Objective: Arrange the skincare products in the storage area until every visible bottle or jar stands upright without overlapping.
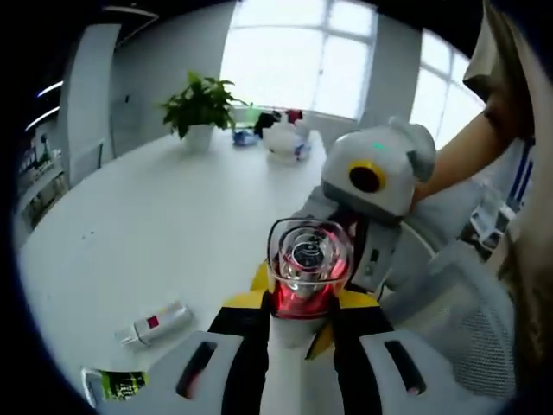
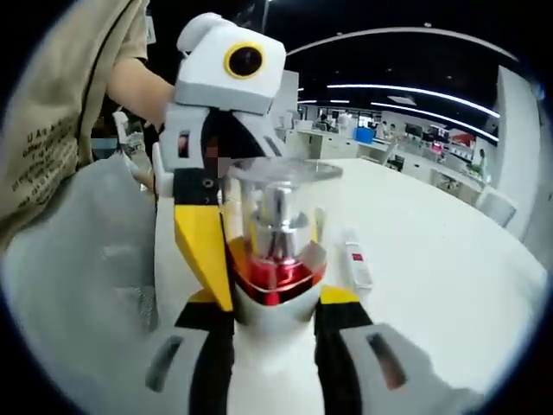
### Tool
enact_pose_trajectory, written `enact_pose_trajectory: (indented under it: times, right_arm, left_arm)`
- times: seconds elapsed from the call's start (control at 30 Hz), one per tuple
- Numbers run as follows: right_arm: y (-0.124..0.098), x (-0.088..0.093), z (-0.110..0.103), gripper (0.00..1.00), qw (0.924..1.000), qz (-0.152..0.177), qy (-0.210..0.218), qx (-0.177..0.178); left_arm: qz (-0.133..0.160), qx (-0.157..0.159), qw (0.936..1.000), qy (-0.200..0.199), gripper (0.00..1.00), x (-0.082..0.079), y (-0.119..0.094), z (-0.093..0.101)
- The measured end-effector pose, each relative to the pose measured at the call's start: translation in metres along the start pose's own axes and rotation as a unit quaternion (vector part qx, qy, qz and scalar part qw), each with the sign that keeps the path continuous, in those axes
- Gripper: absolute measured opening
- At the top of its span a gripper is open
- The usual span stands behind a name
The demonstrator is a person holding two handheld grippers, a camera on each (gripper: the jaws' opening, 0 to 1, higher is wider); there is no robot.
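1. Left gripper [image 1: 298,298] is clamping its jaws on the red bottle [image 1: 304,268] above the desk [image 1: 155,225].
2. Right gripper [image 2: 275,307] is gripping that bottle [image 2: 276,242] too.
3. A tube [image 1: 155,324] is lying flat nearby.

A clear-capped red pump bottle [image 1: 304,275] sits at frame centre; a small white tube [image 1: 158,324] lies lower left on the white table [image 1: 155,225], a potted green plant [image 1: 200,111] upper left.

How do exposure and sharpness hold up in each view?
Left gripper view: windows blown out, red-based bottle sharp, small tube on the table soft. Right gripper view: dim room, ceiling light strips glare, bottle's clear cap sharp.
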State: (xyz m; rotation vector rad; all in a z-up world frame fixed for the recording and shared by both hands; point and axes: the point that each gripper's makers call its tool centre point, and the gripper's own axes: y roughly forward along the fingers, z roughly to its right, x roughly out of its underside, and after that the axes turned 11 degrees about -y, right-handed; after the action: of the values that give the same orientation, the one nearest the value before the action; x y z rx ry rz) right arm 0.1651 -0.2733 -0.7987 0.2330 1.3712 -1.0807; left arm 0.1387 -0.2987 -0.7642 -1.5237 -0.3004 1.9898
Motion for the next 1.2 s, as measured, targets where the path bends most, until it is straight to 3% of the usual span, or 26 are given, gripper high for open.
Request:
enact_pose_trajectory:
  times: [0.43, 1.2]
  right_arm:
    - [0.000, 0.008, 0.018, 0.35, 0.9989, 0.003, 0.015, 0.043]
    - [0.017, 0.018, 0.085, 0.35, 0.9989, 0.005, 0.016, 0.044]
  left_arm:
    - [0.005, 0.007, 0.9998, 0.017, 0.24, -0.008, 0.011, -0.012]
    - [0.017, 0.010, 0.9991, 0.036, 0.24, -0.044, 0.024, -0.066]
